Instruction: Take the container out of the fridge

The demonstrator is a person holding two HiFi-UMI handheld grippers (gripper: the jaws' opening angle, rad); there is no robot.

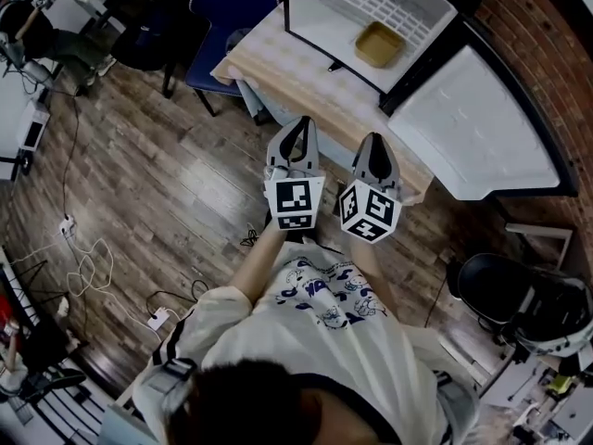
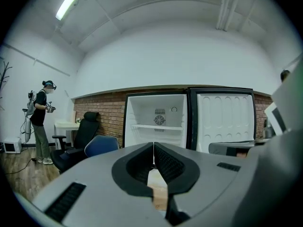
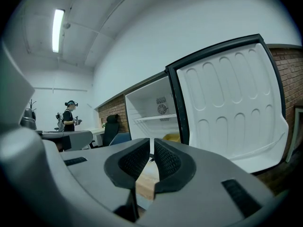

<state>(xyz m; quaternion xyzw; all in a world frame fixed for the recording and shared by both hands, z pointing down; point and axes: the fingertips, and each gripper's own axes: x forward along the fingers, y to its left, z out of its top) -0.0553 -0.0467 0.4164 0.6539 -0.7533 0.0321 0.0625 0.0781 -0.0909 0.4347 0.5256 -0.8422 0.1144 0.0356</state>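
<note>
- Left gripper (image 1: pixel 298 126) has its jaws pressed together on nothing; right gripper (image 1: pixel 372 140) is closed to a sliver, also empty.
- Both hang side by side over the near edge of the pale wooden table (image 1: pixel 278 54).
- At 12 o'clock from the right gripper sits the shallow yellow square container (image 1: pixel 380 44) — inside the open white mini fridge (image 1: pixel 408 3).
- The fridge's white door (image 1: pixel 473 128) stands wide open, between 2 and 3 o'clock.

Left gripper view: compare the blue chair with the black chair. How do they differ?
The blue chair has a low, rounded back; the black chair has a tall back with a headrest. The black chair shows an armrest; the blue chair shows none. The blue chair stands nearer the fridge. Both are empty.
</note>
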